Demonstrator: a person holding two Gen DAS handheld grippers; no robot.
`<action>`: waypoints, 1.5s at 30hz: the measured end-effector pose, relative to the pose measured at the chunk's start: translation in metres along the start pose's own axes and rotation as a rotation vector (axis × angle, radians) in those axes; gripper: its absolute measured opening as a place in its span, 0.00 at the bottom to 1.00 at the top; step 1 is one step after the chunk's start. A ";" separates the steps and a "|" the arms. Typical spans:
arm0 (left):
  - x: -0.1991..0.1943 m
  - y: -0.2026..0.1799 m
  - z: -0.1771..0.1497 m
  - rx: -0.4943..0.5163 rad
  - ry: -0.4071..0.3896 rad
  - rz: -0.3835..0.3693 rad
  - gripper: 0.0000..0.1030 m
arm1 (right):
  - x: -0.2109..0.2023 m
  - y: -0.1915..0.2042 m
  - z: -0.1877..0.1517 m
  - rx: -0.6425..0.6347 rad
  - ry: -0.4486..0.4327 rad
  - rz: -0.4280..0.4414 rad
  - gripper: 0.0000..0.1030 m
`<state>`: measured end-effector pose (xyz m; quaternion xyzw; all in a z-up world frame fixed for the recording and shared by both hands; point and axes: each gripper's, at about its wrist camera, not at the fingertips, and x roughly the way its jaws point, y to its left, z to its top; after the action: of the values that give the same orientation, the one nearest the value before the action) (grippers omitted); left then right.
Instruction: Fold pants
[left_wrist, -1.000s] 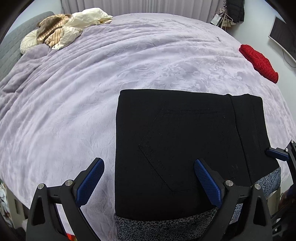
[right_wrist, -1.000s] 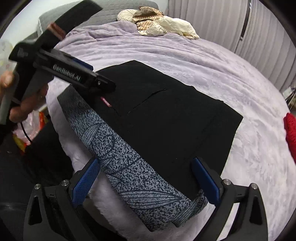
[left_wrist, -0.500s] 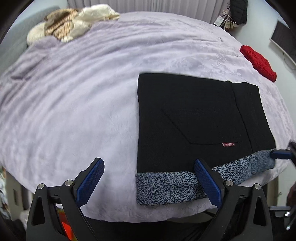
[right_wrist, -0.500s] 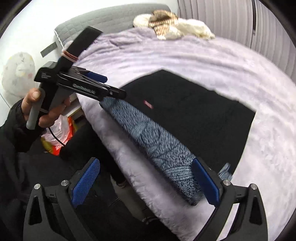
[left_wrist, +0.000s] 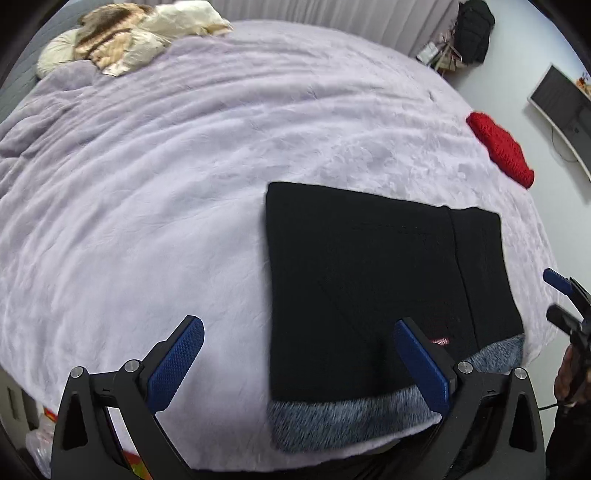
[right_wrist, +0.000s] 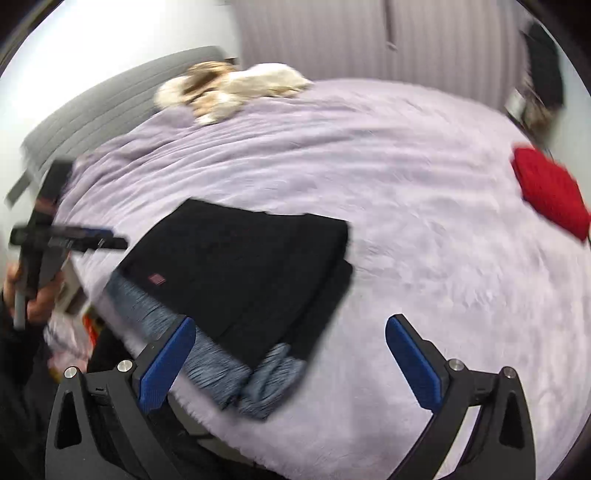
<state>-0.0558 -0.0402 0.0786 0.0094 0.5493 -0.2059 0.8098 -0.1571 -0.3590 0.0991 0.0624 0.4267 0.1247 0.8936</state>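
Observation:
The black pants (left_wrist: 373, 273) lie folded into a flat rectangle near the front edge of the lilac bed (left_wrist: 166, 184), with a blue-grey patterned lining strip (left_wrist: 351, 421) along the near edge. They also show in the right wrist view (right_wrist: 251, 266). My left gripper (left_wrist: 299, 365) is open and empty, just off the front edge, its right finger over the pants' near side. My right gripper (right_wrist: 291, 362) is open and empty, held back from the pants' right corner. It shows at the right edge of the left wrist view (left_wrist: 565, 295).
A red knitted item (left_wrist: 498, 147) lies at the bed's right side. A pile of cream and brown clothes (left_wrist: 129, 33) sits at the far left by the grey headboard (right_wrist: 110, 103). A wall screen (left_wrist: 561, 99) hangs on the right.
Both grippers have pulled back from the pants and stayed open. The right wrist view has swung right, so the pants now sit to its left. The pants lie still.

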 end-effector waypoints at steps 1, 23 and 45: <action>0.012 -0.003 0.003 0.004 0.034 -0.019 1.00 | 0.011 -0.012 0.001 0.069 0.020 0.014 1.00; 0.077 -0.004 0.003 -0.117 0.086 -0.334 1.00 | 0.131 -0.008 -0.012 0.213 0.170 0.293 1.00; 0.009 -0.137 0.054 0.072 -0.003 -0.258 0.66 | 0.022 -0.030 0.020 0.154 -0.041 0.200 0.61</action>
<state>-0.0522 -0.1816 0.1206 -0.0327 0.5372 -0.3279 0.7764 -0.1236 -0.3820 0.0885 0.1755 0.4082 0.1788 0.8778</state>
